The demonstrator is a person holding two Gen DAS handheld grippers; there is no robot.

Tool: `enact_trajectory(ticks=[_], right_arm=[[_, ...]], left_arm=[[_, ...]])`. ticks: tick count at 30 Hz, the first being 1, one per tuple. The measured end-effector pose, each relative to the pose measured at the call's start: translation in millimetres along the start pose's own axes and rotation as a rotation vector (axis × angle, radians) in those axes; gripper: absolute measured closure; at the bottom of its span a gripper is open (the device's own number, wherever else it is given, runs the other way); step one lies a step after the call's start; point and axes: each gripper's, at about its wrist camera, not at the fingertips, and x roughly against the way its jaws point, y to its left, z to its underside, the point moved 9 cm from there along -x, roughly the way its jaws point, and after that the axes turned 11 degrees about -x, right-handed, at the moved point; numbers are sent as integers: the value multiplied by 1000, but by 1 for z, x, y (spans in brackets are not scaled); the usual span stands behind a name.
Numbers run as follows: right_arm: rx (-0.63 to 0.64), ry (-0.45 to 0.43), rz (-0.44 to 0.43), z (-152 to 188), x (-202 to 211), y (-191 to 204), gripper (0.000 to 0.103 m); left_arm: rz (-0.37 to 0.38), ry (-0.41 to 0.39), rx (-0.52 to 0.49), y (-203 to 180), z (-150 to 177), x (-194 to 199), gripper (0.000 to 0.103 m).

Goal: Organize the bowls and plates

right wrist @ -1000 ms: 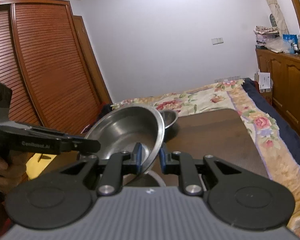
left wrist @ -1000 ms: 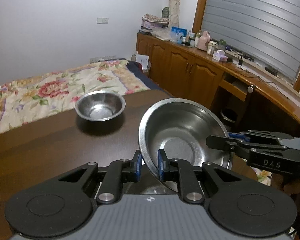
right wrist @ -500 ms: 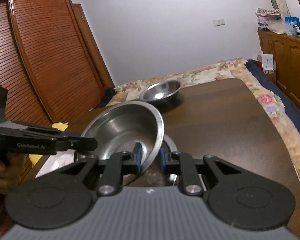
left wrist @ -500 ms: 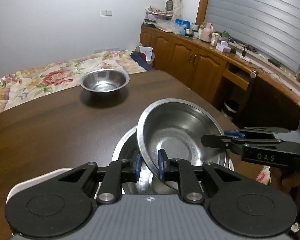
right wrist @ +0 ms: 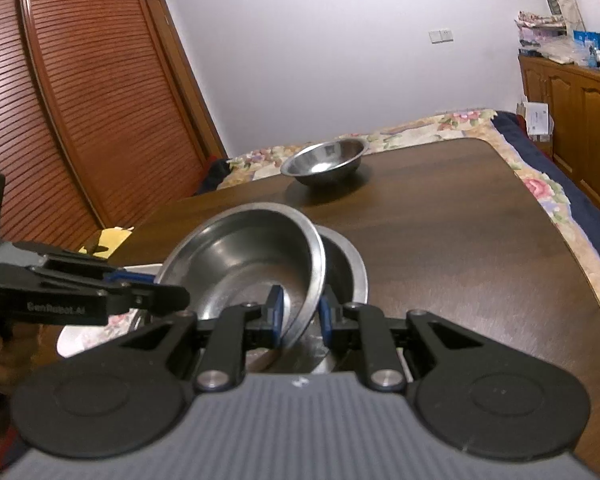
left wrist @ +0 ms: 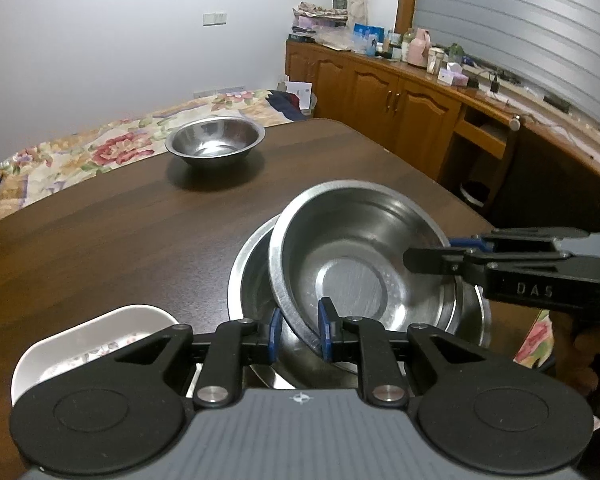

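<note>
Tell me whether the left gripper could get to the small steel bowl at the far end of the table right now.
Probably not yet. The left gripper straddles the rim of the tilted steel bowl it shares with the right gripper. The table between it and the small steel bowl is bare, so the way is free once it lets go.

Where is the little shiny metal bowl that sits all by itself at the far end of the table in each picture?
Left wrist view: the small steel bowl sits upper left of centre, alone on the dark wooden table near its far edge.
Right wrist view: the same bowl sits just above centre, slightly right, also near the far edge.
Shared landmark: the floral bedspread lies right behind it in both.
</note>
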Motion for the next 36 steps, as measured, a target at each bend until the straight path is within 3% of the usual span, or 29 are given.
enact_trajectory(ticks=[14, 21, 36], right_arm=[[166, -33, 77, 4, -4, 10, 89], [271, -30, 123, 6, -5, 16, 89], [328, 19, 143, 7, -16, 24, 90]], left_arm=[[-75, 20, -94, 1, 9, -11, 80], [-69, 1, -60, 4, 9, -8, 80], [-68, -88, 15, 2, 6, 11, 76]])
